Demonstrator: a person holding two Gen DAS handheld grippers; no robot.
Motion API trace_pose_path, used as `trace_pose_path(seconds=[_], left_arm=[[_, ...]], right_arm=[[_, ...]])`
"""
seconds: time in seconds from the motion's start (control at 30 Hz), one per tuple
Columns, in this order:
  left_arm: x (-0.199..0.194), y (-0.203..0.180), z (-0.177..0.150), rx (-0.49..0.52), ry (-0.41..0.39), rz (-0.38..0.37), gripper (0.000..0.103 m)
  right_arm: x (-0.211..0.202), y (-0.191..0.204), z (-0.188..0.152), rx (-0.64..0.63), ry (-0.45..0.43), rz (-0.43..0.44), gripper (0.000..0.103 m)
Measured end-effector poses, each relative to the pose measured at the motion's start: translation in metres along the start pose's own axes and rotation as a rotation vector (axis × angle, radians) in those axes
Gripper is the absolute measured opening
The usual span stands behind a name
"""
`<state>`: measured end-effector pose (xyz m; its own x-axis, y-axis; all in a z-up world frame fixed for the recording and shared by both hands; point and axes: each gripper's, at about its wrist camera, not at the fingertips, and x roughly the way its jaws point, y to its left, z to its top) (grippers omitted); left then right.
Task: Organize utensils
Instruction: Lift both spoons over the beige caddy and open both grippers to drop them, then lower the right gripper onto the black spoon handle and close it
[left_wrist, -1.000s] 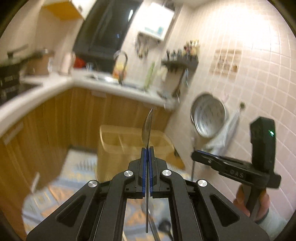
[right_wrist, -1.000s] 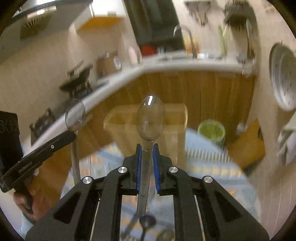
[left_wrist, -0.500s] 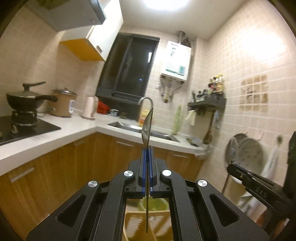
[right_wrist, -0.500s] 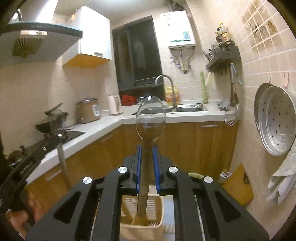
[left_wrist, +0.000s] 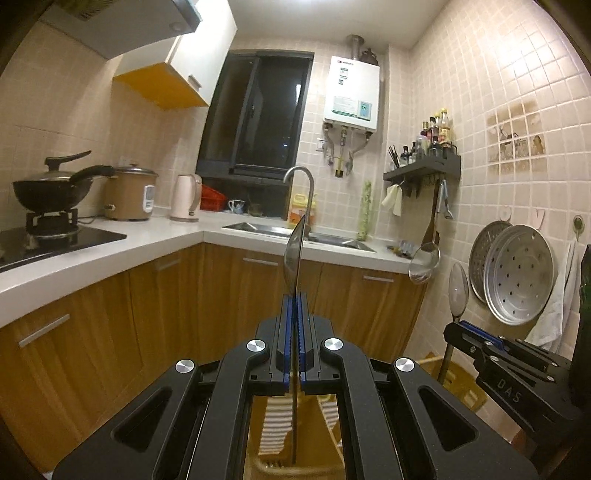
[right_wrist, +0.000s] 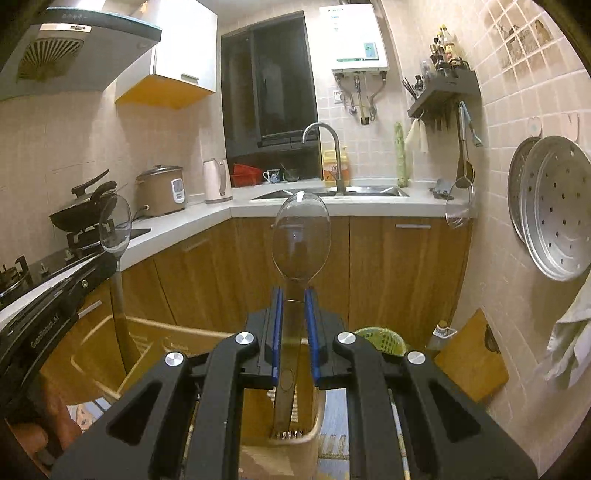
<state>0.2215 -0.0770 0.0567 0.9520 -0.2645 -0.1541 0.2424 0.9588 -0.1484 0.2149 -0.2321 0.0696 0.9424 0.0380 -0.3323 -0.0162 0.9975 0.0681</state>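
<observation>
My left gripper (left_wrist: 294, 295) is shut on a shiny spoon (left_wrist: 295, 251), seen edge-on with its bowl pointing up. My right gripper (right_wrist: 293, 295) is shut on the handle of a second spoon (right_wrist: 301, 236), bowl up and facing the camera. A beige plastic utensil basket (right_wrist: 147, 332) with compartments sits low, just below both grippers; both handle ends hang over it. In the left wrist view the right gripper (left_wrist: 476, 339) and its spoon (left_wrist: 458, 291) show at the right. In the right wrist view the left gripper (right_wrist: 92, 273) and its spoon (right_wrist: 115, 225) show at the left.
An L-shaped white counter (left_wrist: 147, 240) on wooden cabinets carries a wok (left_wrist: 51, 188), a rice cooker, a kettle and a sink. Steamer trays (right_wrist: 554, 214) hang on the right wall. A green bin (right_wrist: 380, 338) and a wooden board (right_wrist: 472, 362) stand on the floor beyond the basket.
Both views have swung up from the basket and floor to the counter and walls. The basket now lies at the bottom of each view, closer. Both spoons stay gripped.
</observation>
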Motion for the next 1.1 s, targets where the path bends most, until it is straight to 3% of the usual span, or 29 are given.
trace_pose_path(seconds=[0.07, 0.13, 0.2, 0.23, 0.27, 0.43, 0.47, 0.6, 0.67, 0.87, 1.03, 1.1], left_arm=[[-0.004, 0.001, -0.004, -0.001, 0.017, -0.013, 0.003], [-0.012, 0.006, -0.007, -0.001, 0.029, -0.015, 0.011], [-0.020, 0.010, -0.008, -0.007, 0.036, -0.017, 0.030], [-0.027, 0.014, -0.006, -0.014, 0.040, -0.021, 0.034], [-0.032, 0.015, -0.006, -0.017, 0.044, -0.025, 0.036], [-0.062, 0.028, 0.001, -0.062, 0.121, -0.091, 0.039], [-0.069, 0.030, 0.002, -0.076, 0.162, -0.124, 0.043], [-0.078, 0.026, 0.003, -0.085, 0.343, -0.210, 0.044], [-0.077, 0.018, -0.003, -0.067, 0.464, -0.239, 0.044], [-0.068, -0.007, -0.050, -0.053, 0.792, -0.324, 0.044], [-0.061, -0.014, -0.102, -0.074, 0.974, -0.373, 0.043], [-0.060, -0.016, -0.115, -0.080, 1.003, -0.375, 0.041]], right_arm=[[-0.004, 0.001, -0.005, -0.005, 0.015, 0.010, 0.011], [-0.007, 0.002, -0.009, -0.015, 0.044, 0.028, 0.011], [-0.013, 0.002, -0.012, -0.018, 0.077, 0.051, 0.014], [-0.017, 0.002, -0.014, -0.020, 0.101, 0.068, 0.021], [-0.022, 0.003, -0.015, -0.021, 0.113, 0.077, 0.024], [-0.054, 0.001, -0.019, -0.014, 0.199, 0.145, 0.025], [-0.059, 0.000, -0.020, -0.009, 0.220, 0.156, 0.025], [-0.080, -0.005, -0.030, 0.017, 0.383, 0.208, 0.025], [-0.087, -0.004, -0.042, 0.029, 0.517, 0.233, 0.025], [-0.103, 0.005, -0.100, 0.044, 0.827, 0.283, 0.025], [-0.109, 0.014, -0.146, 0.079, 0.961, 0.300, 0.025], [-0.111, 0.020, -0.155, 0.077, 0.974, 0.297, 0.025]])
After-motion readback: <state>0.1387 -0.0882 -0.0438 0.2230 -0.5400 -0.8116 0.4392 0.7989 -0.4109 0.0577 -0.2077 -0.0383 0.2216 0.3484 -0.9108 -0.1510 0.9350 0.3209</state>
